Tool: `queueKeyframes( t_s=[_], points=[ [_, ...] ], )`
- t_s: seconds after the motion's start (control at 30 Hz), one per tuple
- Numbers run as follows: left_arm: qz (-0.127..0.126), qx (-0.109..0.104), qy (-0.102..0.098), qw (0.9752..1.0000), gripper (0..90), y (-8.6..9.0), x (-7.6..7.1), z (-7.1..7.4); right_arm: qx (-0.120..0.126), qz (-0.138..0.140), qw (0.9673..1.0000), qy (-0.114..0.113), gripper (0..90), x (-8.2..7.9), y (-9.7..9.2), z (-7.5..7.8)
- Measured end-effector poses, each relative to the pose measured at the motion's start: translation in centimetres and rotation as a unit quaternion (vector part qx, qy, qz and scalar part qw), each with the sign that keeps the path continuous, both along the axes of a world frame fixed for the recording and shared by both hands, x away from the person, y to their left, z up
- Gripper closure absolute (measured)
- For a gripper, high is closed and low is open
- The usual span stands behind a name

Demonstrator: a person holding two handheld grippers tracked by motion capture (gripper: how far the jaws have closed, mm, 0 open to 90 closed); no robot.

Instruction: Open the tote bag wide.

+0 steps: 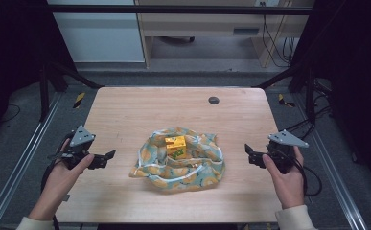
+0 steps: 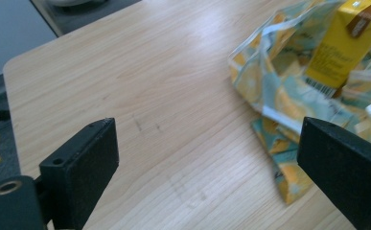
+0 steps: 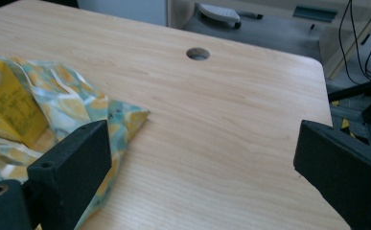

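A boxy yellow carton (image 1: 175, 146) stood on a crumpled lemon-print cloth (image 1: 178, 168) at the centre of the pale woodgrain table (image 1: 125, 110); the left gripper (image 1: 107, 156) and right gripper (image 1: 248, 150) flanked it, jaws released wide, empty

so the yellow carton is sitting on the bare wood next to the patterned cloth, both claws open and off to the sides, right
Not quite. The yellow drink carton sits on the crumpled yellow-and-teal patterned cloth, not on bare wood beside it; the high view shows this. The left claw and right claw are indeed open, off to the sides.
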State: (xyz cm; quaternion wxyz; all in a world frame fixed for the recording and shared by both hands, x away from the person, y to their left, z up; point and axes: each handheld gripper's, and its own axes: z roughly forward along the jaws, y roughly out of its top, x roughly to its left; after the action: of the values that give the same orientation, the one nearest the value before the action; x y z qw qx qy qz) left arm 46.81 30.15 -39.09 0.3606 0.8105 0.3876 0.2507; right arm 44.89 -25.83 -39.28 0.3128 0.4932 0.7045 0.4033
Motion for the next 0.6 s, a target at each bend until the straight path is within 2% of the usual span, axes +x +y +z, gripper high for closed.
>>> queueKeyframes(
  t_s=[0.17, 0.37, 0.43, 0.53, 0.57, 0.6],
  points=[
    [0.014, 0.0, 0.012, 0.9998, 6.7, 1.3, 0.2, -1.2, -0.002, -0.009, 0.9999, 0.012, 6.4, -0.2, -0.6, -1.0],
    [0.03, 0.01, 0.033, 0.999, 6.7, 2.6, 0.5, -3.0, 0.0, -0.011, 0.9993, 0.036, 8.0, -0.2, -0.9, -3.0],
    [0.036, 0.012, 0.041, 0.9984, 6.7, 3.1, 0.7, -3.8, -0.002, -0.007, 0.9986, 0.053, 8.1, -0.2, -0.9, -4.2],
    [0.041, 0.017, 0.051, 0.9977, 6.7, 3.6, 1.0, -4.8, -0.004, -0.006, 0.9974, 0.072, 8.0, -0.1, -0.8, -5.3],
    [0.041, 0.017, 0.051, 0.9977, 6.7, 3.6, 1.0, -4.8, -0.004, -0.006, 0.9974, 0.072, 8.0, -0.1, -0.8, -5.3],
    [0.048, 0.016, 0.056, 0.9972, 6.7, 3.8, 1.1, -5.4, -0.006, -0.005, 0.9963, 0.086, 8.0, 0.2, -0.7, -6.0]
  ],
)
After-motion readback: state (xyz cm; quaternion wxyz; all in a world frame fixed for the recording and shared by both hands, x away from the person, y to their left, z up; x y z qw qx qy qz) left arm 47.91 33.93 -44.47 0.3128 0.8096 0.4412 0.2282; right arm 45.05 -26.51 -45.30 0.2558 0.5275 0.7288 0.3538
